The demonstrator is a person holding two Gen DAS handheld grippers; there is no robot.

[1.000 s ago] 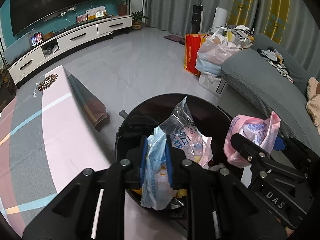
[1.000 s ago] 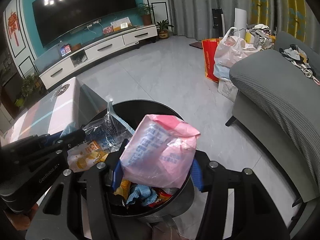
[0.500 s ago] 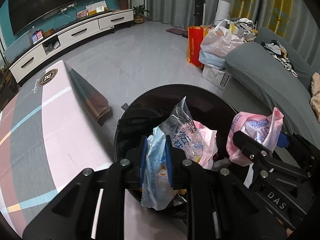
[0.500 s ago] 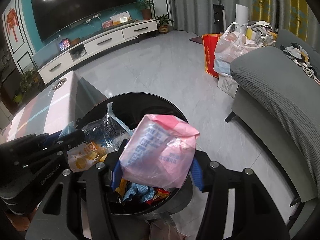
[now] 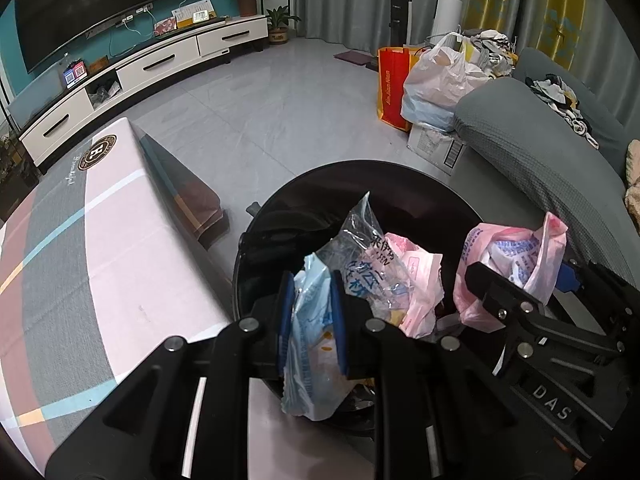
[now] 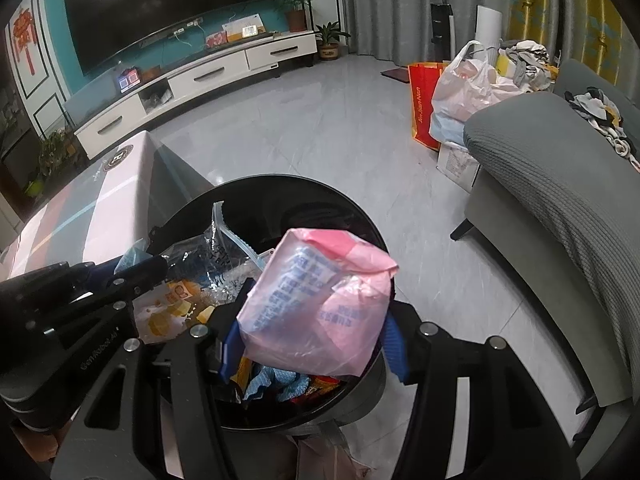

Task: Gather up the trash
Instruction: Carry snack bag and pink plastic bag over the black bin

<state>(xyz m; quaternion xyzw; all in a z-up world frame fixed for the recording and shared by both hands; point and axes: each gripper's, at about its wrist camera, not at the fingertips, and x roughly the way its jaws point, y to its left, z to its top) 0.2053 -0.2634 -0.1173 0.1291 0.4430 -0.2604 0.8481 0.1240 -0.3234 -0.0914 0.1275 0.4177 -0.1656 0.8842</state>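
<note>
Grey floor tiles (image 5: pixel 256 120) spread under a black round trash bin (image 5: pixel 400 176) that stands beside my table (image 5: pixel 100 248) with its pink and grey cloth. My left claw (image 5: pixel 310 316) is clamped on a pale blue snack wrapper (image 5: pixel 310 360), its blue pads pressing both sides, and it holds the wrapper over the near rim of the bin. My right claw (image 6: pixel 308 340) is clamped on a crumpled pink plastic bag (image 6: pixel 316 304) with blue print, held above the bin's opening on its right side. Inside the bin lie a clear printed plastic bag (image 5: pixel 360 248) standing up near the middle, another pink bag (image 5: pixel 416 276) touching it, and, in the right wrist view, blue and red wrappers (image 6: pixel 288 386) lower down. Beyond the bin a grey sofa (image 5: pixel 540 160) runs along the right, with a cardboard box (image 5: pixel 436 148), a white plastic bag (image 5: pixel 440 76) and a red shopping bag (image 5: pixel 392 84) at its far end. A long white TV cabinet (image 5: pixel 160 68) lines the teal wall under a dark television (image 6: pixel 168 12).
</note>
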